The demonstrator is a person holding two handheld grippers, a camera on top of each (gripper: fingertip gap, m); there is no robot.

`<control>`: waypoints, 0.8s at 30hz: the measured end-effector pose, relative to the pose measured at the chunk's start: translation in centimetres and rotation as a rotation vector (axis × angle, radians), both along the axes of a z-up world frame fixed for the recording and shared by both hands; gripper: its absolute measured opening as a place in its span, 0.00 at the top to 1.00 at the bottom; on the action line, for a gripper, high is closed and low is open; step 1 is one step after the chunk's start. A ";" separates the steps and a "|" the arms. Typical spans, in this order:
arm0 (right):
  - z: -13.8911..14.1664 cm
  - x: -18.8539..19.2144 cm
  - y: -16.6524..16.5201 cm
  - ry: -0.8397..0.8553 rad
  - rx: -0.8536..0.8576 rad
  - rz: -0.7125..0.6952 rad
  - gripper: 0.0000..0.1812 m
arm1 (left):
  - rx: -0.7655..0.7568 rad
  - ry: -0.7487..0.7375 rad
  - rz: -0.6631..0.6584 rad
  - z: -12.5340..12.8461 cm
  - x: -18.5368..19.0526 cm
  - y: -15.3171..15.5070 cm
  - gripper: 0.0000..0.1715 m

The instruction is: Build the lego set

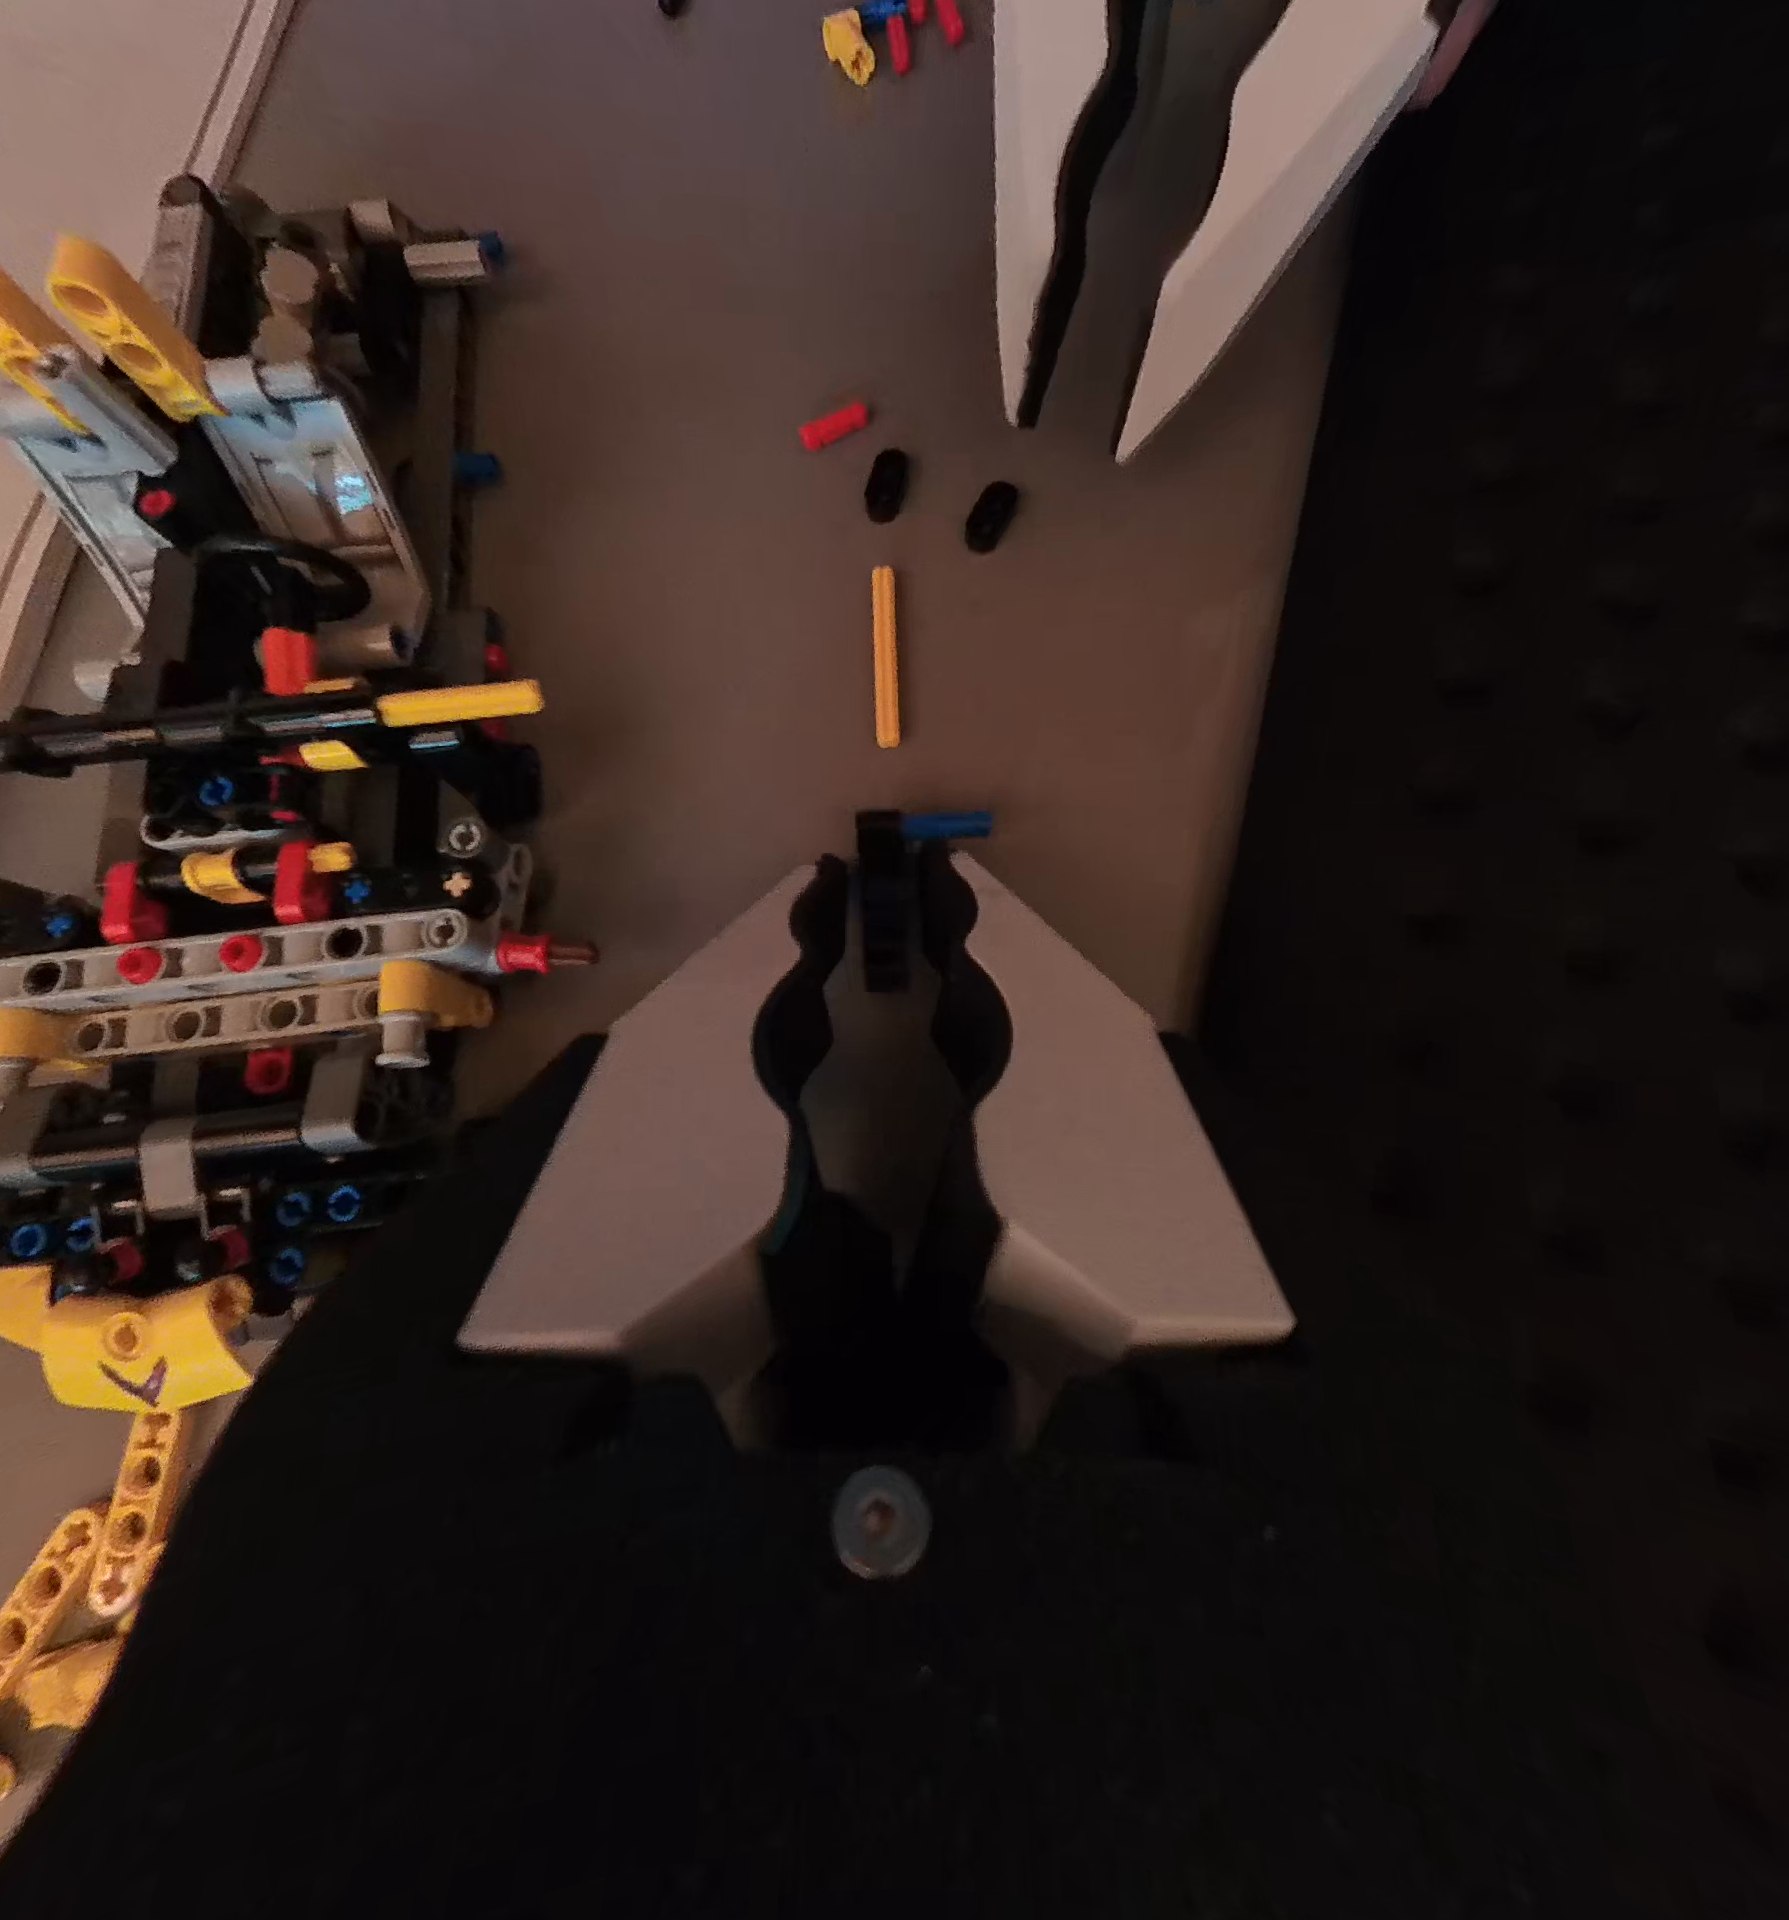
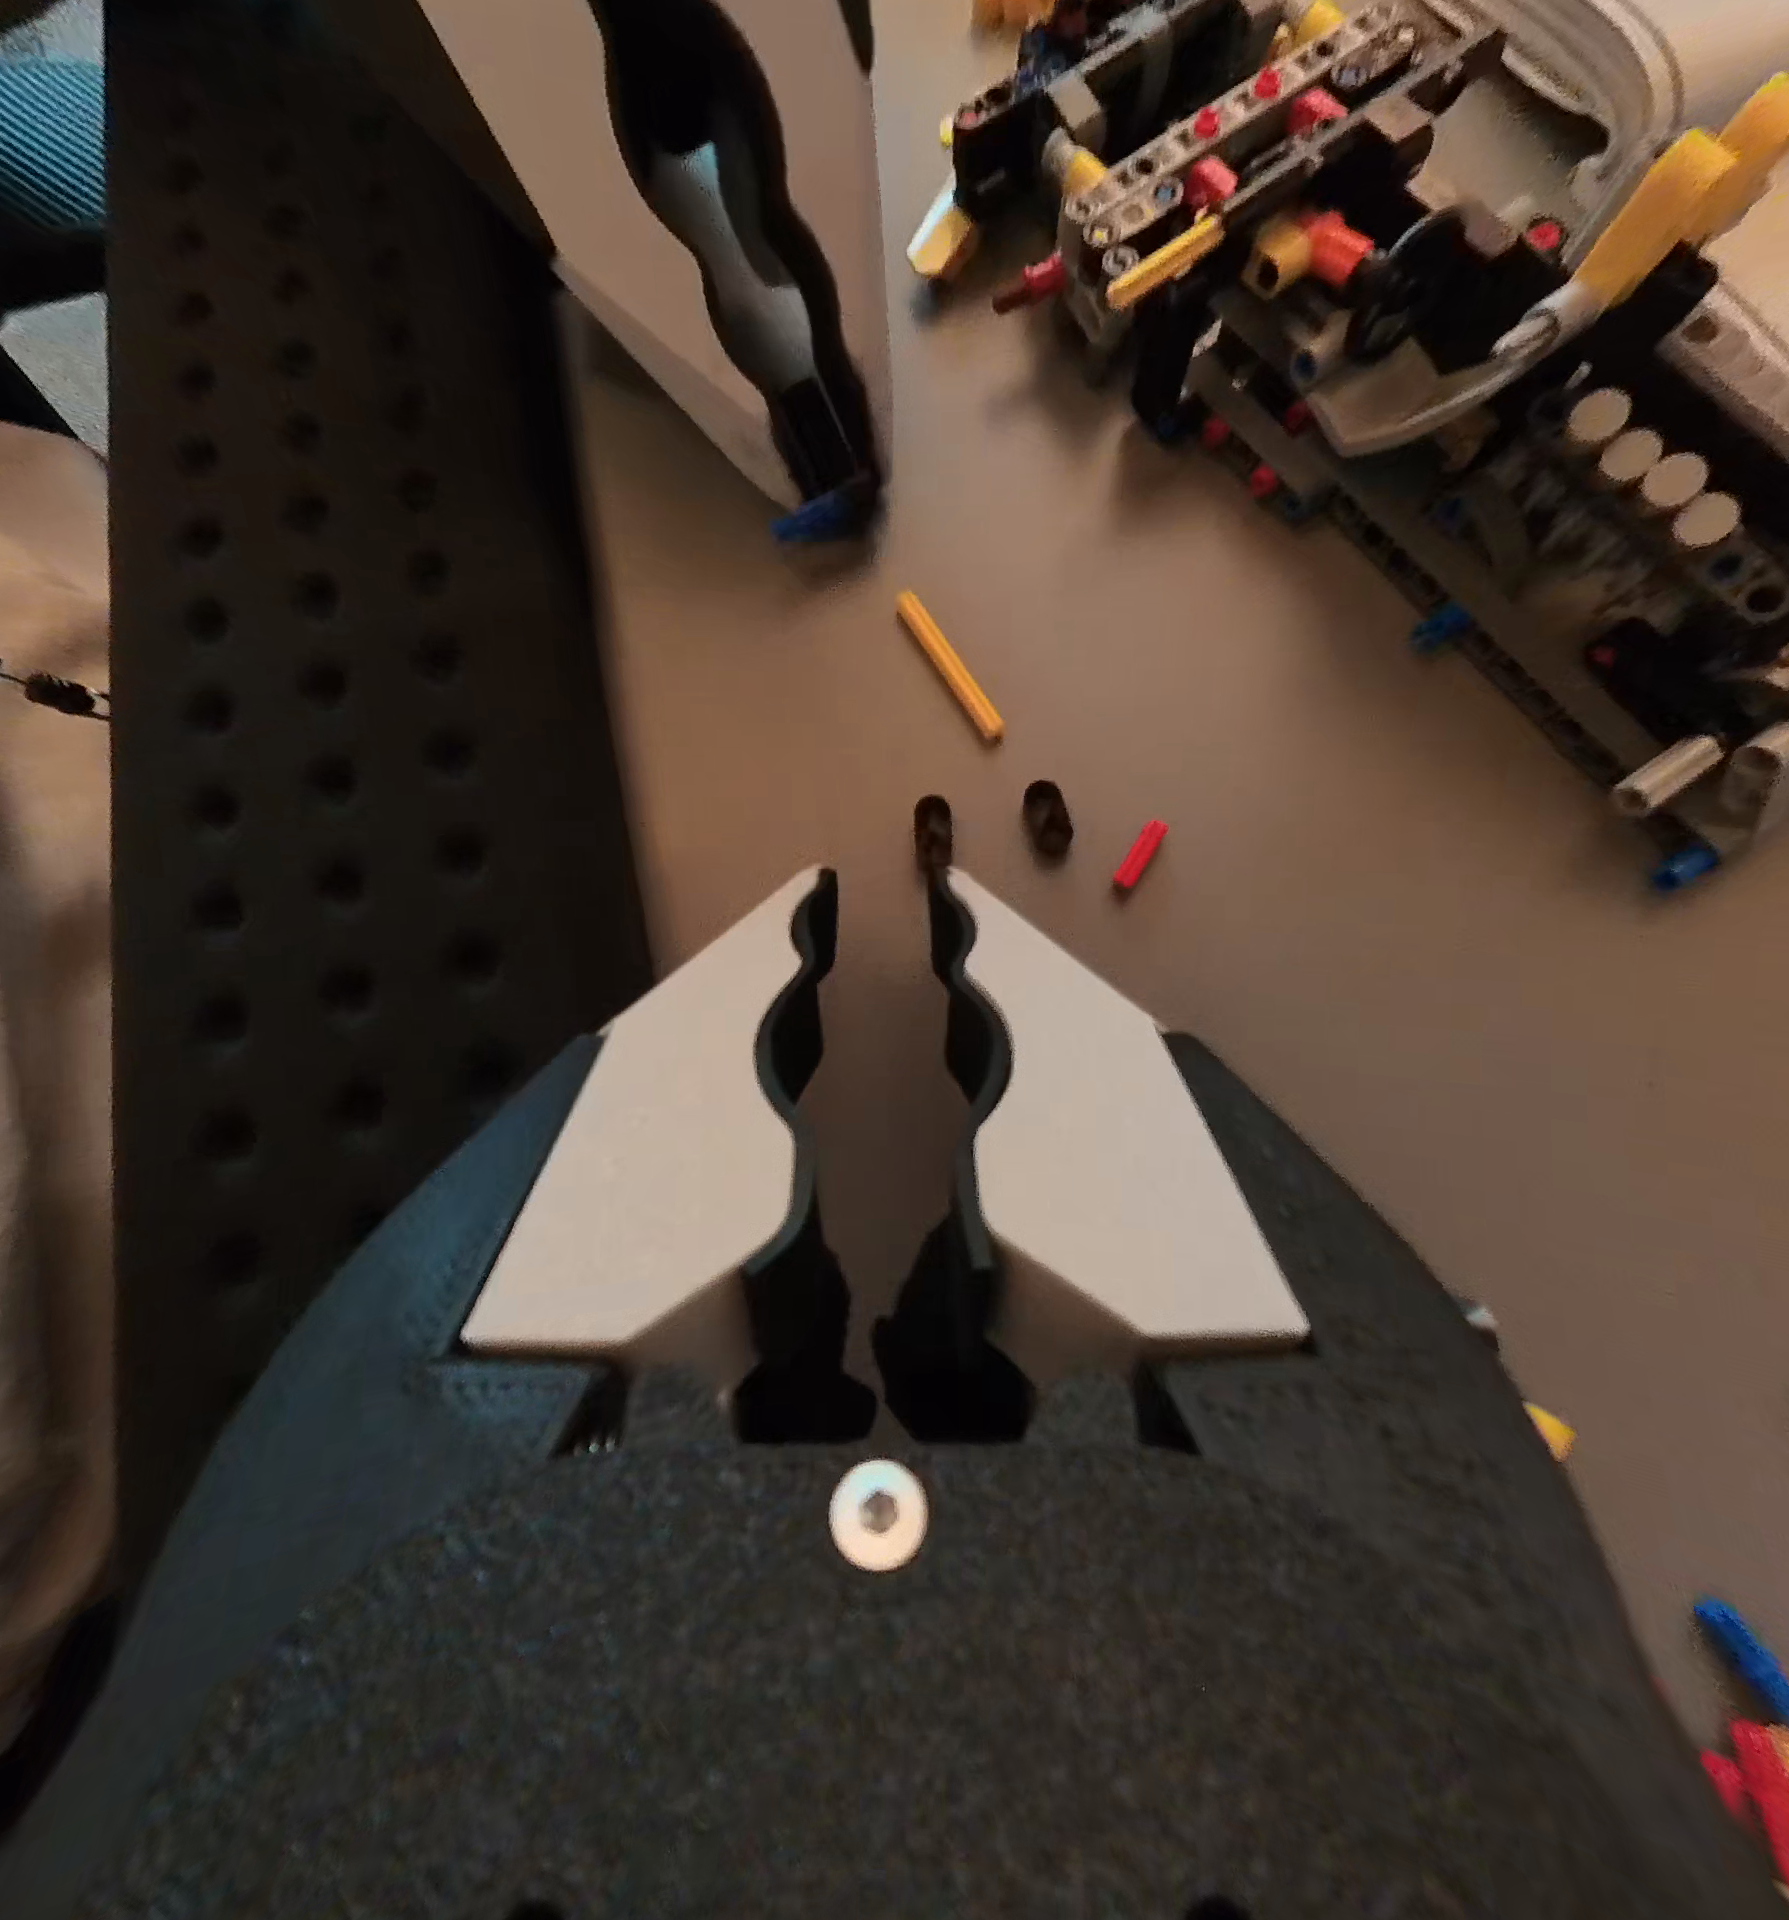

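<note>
My left gripper [image 1: 885,868] is shut on a black beam [image 1: 882,904] with a blue pin [image 1: 947,826] sticking out of its tip. A yellow axle [image 1: 885,657] lies just ahead, then two black connectors [image 1: 885,484] [image 1: 991,514] and a red pin [image 1: 834,424]. My right gripper [image 2: 882,878] is open and empty, its tips right at one black connector [image 2: 932,826], with the other [image 2: 1047,818], the red pin [image 2: 1139,854] and the yellow axle [image 2: 949,666] close by. The big half-built model [image 1: 246,831] [image 2: 1441,343] stands to the side.
The right gripper's fingers [image 1: 1160,239] come in from the top of the left wrist view; the left gripper [image 2: 765,312] shows at the top of the right wrist view. Loose pins lie at the far end [image 1: 885,36] and the lower right [image 2: 1783,1756]. A perforated black panel [image 2: 329,623] is at the left.
</note>
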State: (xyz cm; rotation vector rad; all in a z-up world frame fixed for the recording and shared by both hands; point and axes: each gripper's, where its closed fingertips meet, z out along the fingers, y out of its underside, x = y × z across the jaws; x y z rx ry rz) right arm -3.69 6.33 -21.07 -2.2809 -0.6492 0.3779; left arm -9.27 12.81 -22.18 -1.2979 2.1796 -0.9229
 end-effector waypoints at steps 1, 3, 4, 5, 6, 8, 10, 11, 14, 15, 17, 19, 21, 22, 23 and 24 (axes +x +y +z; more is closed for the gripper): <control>-0.2 0.1 -0.1 -0.004 -0.004 0.000 0.91 | -0.008 -0.005 -0.001 0.1 0.0 -0.1 0.92; -0.6 0.0 -0.2 -0.004 -0.006 0.001 0.91 | -0.027 -0.015 0.000 0.5 0.0 -0.2 0.90; -0.7 0.1 -0.1 -0.014 -0.002 -0.003 0.91 | -0.035 -0.019 0.001 0.7 -0.1 -0.3 0.89; -0.7 0.2 0.0 -0.024 0.007 -0.009 0.91 | -0.039 -0.023 0.003 0.8 -0.1 -0.2 0.89; -0.6 0.4 0.2 -0.028 0.018 -0.017 0.91 | -0.038 -0.027 0.007 0.9 -0.2 -0.2 0.89; -0.4 0.7 0.6 -0.013 0.028 -0.031 0.91 | -0.030 -0.029 0.012 0.9 -0.3 0.0 0.89; -0.2 1.0 1.1 -0.004 0.039 -0.047 0.91 | -0.019 -0.030 0.012 0.9 -0.6 0.0 0.89; -0.2 1.3 1.3 -0.015 0.048 -0.056 0.91 | -0.013 -0.033 0.011 0.9 -0.7 0.0 0.89; 0.0 2.2 2.2 -0.043 0.086 -0.091 0.91 | 0.005 -0.047 0.019 1.1 -0.9 0.2 0.89; 0.1 2.1 2.4 -0.031 0.090 -0.090 0.91 | 0.005 -0.052 0.022 1.2 -0.9 0.3 0.90; 0.2 2.1 2.7 -0.020 0.102 -0.089 0.91 | -0.004 -0.064 0.025 1.6 -0.9 0.3 0.90; -0.4 2.1 2.8 -0.031 0.091 -0.074 0.91 | -0.026 -0.078 0.021 2.2 -0.9 0.1 0.90; -0.8 2.2 2.8 -0.040 0.074 -0.061 0.91 | -0.046 -0.085 0.013 2.6 -0.8 -0.1 0.90; -0.9 2.3 2.9 -0.038 0.073 -0.058 0.91 | -0.052 -0.091 0.009 2.8 -0.7 -0.1 0.90; -0.8 2.3 2.9 -0.036 0.075 -0.057 0.91 | -0.059 -0.096 0.004 2.9 -0.6 -0.2 0.91; -0.7 2.4 2.9 -0.031 0.081 -0.055 0.91 | -0.064 -0.100 0.002 2.9 -0.5 -0.3 0.91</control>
